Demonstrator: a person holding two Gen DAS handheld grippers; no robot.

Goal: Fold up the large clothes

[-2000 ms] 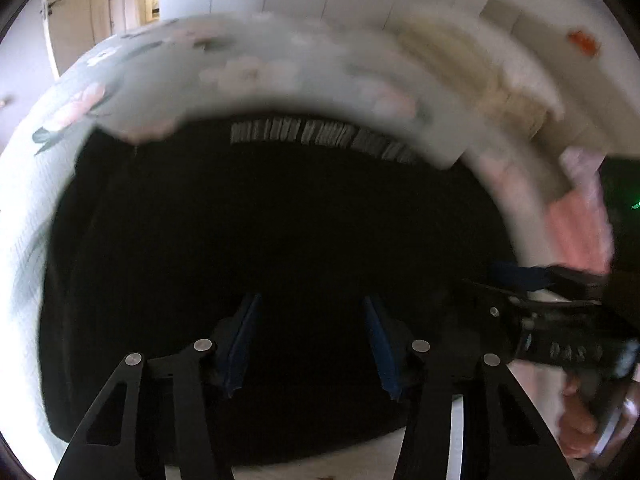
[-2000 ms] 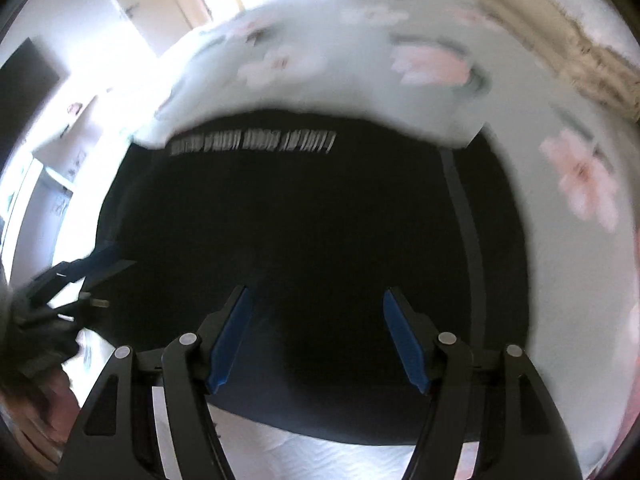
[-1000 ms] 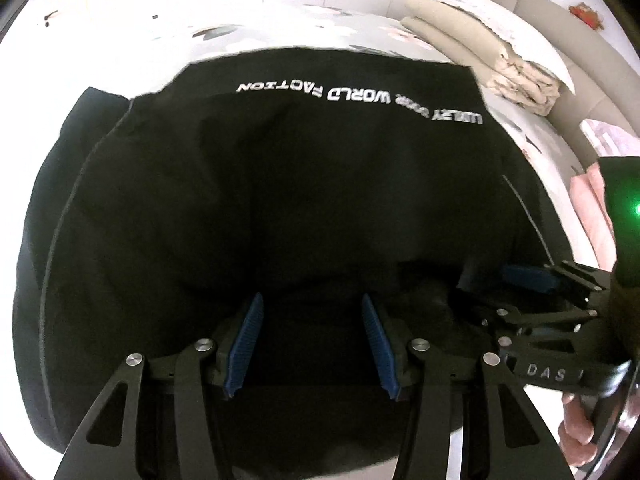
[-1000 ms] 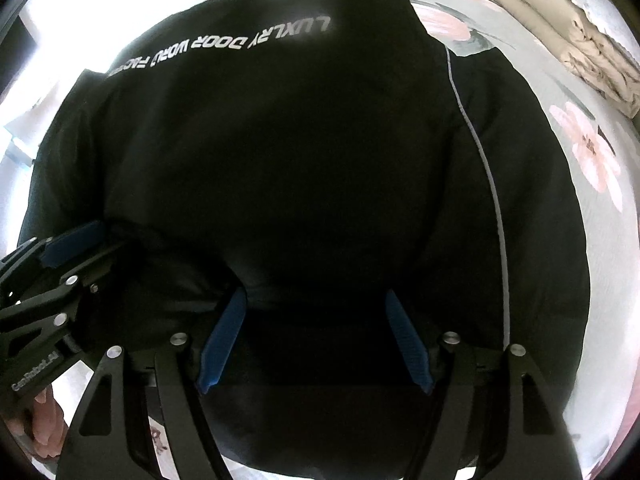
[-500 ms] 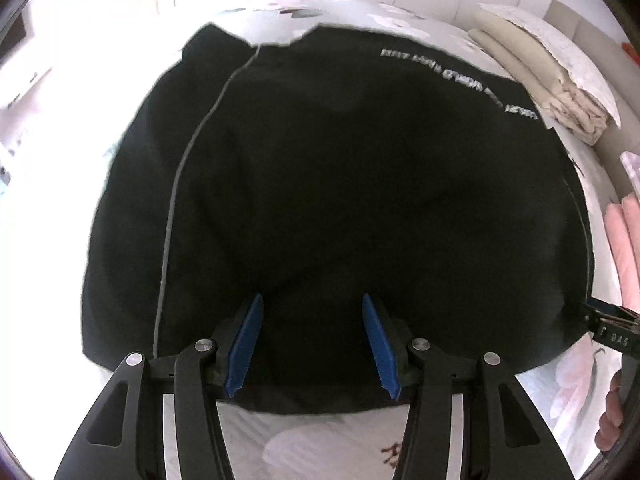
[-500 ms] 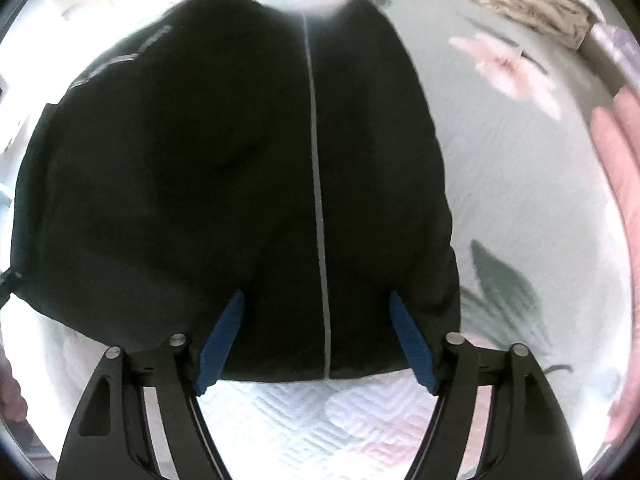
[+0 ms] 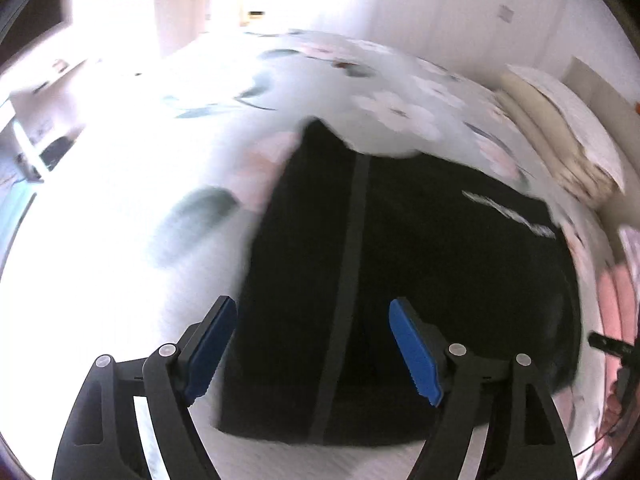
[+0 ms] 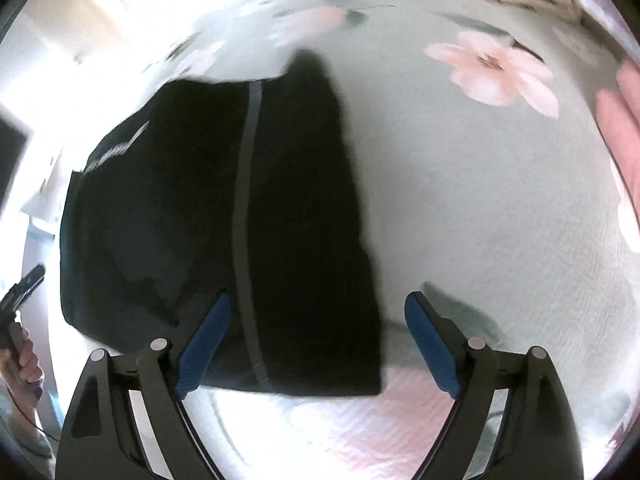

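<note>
A black garment [image 7: 420, 280] with a grey side stripe and white lettering lies folded flat on a floral bedspread [image 7: 160, 200]. My left gripper [image 7: 316, 344] is open and empty, above the garment's near left edge. In the right wrist view the same garment [image 8: 200, 220] lies to the left. My right gripper [image 8: 316, 344] is open and empty over its near right corner. The other gripper shows at each view's edge, at far right in the left view [image 7: 612, 346] and at far left in the right view [image 8: 24, 284].
Folded beige bedding [image 7: 560, 148] is stacked at the far right of the bed. A pink folded item [image 8: 620, 128] lies at the right edge. The bedspread [image 8: 500, 220] stretches to the right of the garment. White wardrobe doors stand behind the bed.
Both grippers have moved apart, the left toward the garment's left edge and the right toward its right edge, and pulled back from it. The garment stays flat on the bed.
</note>
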